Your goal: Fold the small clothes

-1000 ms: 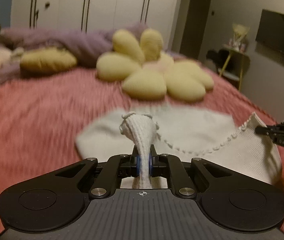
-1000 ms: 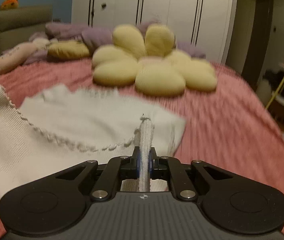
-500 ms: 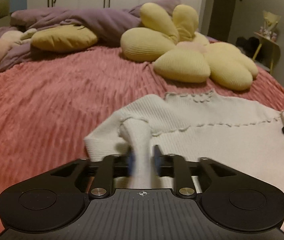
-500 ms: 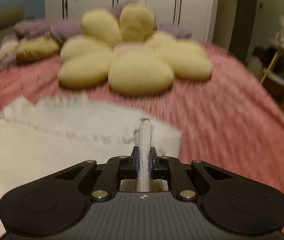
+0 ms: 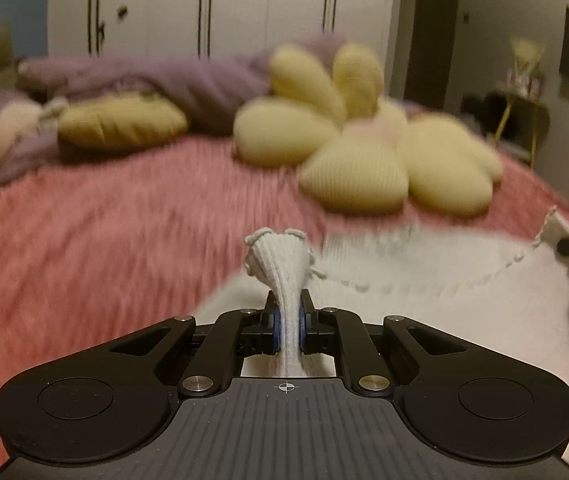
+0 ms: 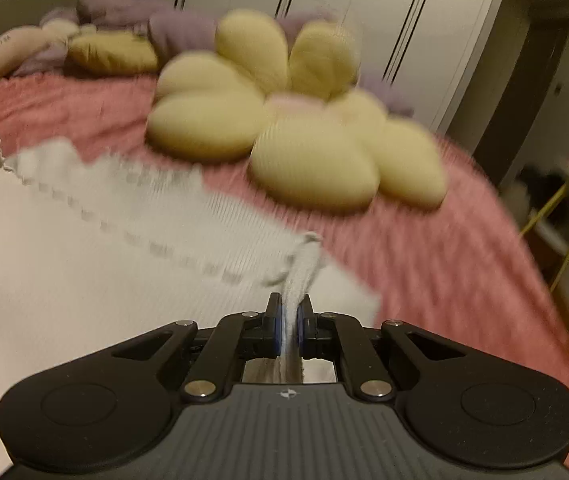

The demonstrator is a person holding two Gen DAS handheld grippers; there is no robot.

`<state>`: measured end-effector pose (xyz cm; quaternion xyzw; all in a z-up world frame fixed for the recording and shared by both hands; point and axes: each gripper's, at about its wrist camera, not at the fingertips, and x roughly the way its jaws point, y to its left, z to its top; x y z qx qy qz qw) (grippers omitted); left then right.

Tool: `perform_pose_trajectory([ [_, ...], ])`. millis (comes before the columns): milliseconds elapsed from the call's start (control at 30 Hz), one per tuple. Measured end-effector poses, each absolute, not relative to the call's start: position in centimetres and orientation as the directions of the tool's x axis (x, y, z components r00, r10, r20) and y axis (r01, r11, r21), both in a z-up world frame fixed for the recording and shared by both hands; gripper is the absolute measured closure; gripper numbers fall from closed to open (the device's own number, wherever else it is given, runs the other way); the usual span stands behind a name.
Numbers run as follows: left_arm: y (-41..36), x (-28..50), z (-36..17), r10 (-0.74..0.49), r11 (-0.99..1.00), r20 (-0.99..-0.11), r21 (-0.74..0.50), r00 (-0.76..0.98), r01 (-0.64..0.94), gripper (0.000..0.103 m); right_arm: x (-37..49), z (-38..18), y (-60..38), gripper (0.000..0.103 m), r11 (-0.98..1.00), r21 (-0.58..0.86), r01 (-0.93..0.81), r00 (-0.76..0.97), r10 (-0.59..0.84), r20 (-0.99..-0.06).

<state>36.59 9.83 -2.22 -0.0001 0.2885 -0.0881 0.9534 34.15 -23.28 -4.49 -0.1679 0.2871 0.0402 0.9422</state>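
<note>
Cream ribbed knit garment [image 5: 424, 312], fuzzy pink bedspread [image 5: 104, 240], matt blk plastic gripper [image 5: 289, 330]

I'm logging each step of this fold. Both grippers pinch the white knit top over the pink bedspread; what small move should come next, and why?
Probably carry both pinched corners forward and lay them down. The left gripper and right gripper are each shut on a corner of the white knit top, whose far part already rests on the pink bedspread.

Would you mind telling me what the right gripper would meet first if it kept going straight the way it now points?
Probably the pink bedspread, just beyond the white knit garment whose corner the right gripper pinches. The yellow flower cushion sits farther up the bed; blur leaves the depth uncertain.
</note>
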Motion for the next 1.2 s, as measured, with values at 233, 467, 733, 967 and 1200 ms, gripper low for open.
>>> perform_pose_trajectory([
  [233,8.6,42.4,-1.4,0.034,0.996,-0.463,0.088,0.886,0.008,0.092,40.3,-2.4,-22.9,0.097,0.953,-0.302,-0.013,0.866,-0.140,-0.481],
  [467,7.0,44.7,-7.6,0.122,0.985,-0.569,0.168,0.813,-0.030,0.080,43.8,-7.2,-22.4,0.096,0.944,-0.328,0.029,0.810,-0.214,-0.546],
  [733,9.7,43.1,-7.8,0.143,0.989,-0.575,0.111,0.805,-0.097,0.041,43.9,-8.8,-24.0,0.046,0.948,-0.299,0.108,0.792,-0.264,-0.551],
  [967,10.4,37.1,-5.9,-0.066,0.996,-0.556,-0.080,0.829,0.025,0.025,38.0,-6.2,-24.3,0.045,0.989,-0.147,-0.011,0.855,-0.067,-0.514],
  [1200,7.3,37.4,-7.7,-0.027,1.000,-0.622,-0.012,0.782,0.025,0.022,37.0,-7.3,-19.1,0.067,0.977,-0.126,-0.171,0.821,0.070,-0.567],
])
